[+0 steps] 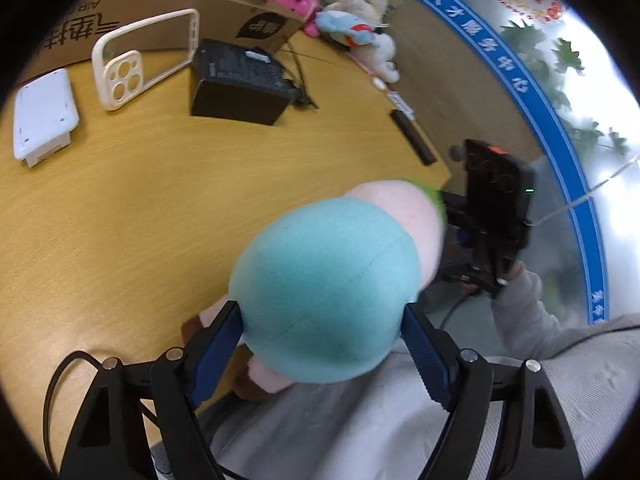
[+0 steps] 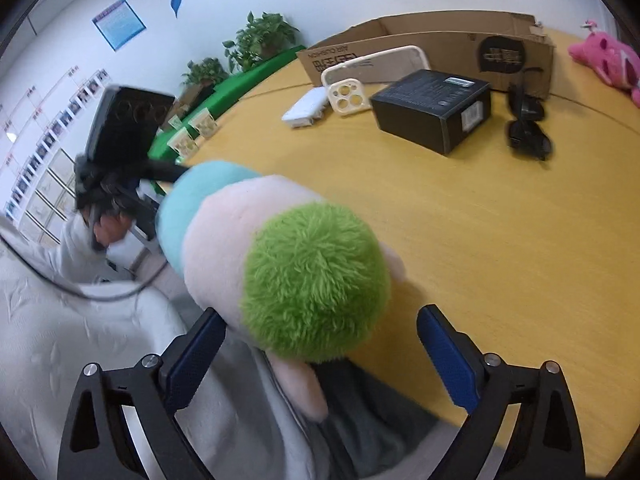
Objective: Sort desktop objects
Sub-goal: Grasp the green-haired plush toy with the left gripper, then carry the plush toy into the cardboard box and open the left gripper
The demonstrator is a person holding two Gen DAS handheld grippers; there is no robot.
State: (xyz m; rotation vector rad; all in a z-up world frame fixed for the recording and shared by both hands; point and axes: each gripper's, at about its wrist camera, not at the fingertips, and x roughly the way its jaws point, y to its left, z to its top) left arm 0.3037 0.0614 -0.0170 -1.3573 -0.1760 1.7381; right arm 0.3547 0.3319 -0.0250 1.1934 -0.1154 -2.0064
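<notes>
Teal end of the plush (image 1: 328, 292) sits squeezed between the left tongs (image 1: 320, 344); the right tongs (image 2: 320, 344) gape round its green head, sharing the bulky load

Cardboard box (image 2: 432, 46) side reads "AIR CUSHION", upside down; other print and wall signs illegible.

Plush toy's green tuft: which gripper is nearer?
Right. The right gripper straddles the green tuft, fingers either side. The left gripper is at the plush toy's opposite, teal end.
</notes>
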